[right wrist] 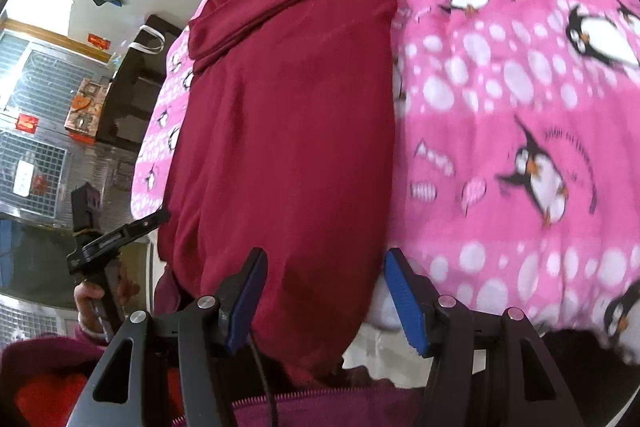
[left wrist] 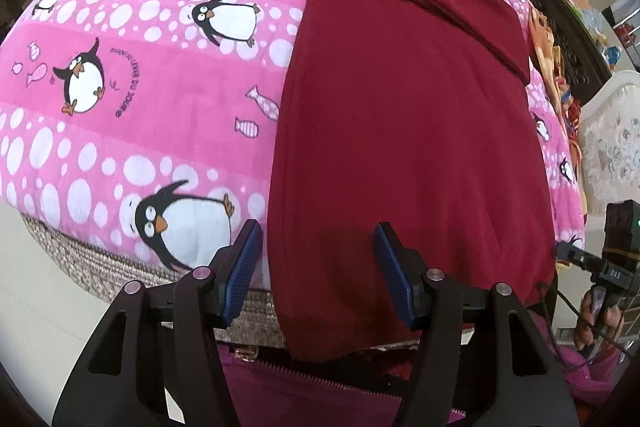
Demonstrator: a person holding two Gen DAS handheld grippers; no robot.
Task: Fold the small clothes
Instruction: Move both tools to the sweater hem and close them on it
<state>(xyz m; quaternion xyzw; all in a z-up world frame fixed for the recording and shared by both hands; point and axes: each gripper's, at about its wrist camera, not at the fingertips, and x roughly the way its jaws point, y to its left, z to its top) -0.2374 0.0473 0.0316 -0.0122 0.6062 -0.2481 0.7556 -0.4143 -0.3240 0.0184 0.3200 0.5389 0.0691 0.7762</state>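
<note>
Left hand-held gripper [left wrist: 318, 269]: jaws stand apart, blue ribbed pads facing each other, nothing clamped. The near left corner of the maroon garment [left wrist: 400, 131] lies in the gap between the pads; neither pad presses on it. The left pad sits over the pink blanket's edge, the right pad over the cloth.

Right hand-held gripper [right wrist: 326, 293]: jaws likewise apart, nothing held. The near right corner of the same garment hangs between the pads, closer to the left one; the right pad stands just beside the garment's edge, over the blanket. A black cable runs down from the left finger.

Maroon garment: spread lengthwise on the bed, its near hem drooping over the bed's front edge. At the far end a sleeve or side panel is folded across the body, forming a diagonal band. A small yellowish label shows near the neckline.

Pink blanket [left wrist: 140, 75]: covers the bed, printed with penguins, fish and white spots. A woven grey-brown underlay [left wrist: 80, 259] shows beneath its near edge.

Person: a magenta zipped jacket [left wrist: 304, 391] fills the bottom of both views. In the left wrist view, a hand [left wrist: 600, 319] grips the other gripper's handle at far right; in the right wrist view, a hand [right wrist: 90, 301] grips a handle at far left.

Surroundings: a pale patterned headboard [left wrist: 612, 147] at right in the left wrist view; metal-grilled windows [right wrist: 32, 115] at left in the right wrist view.
</note>
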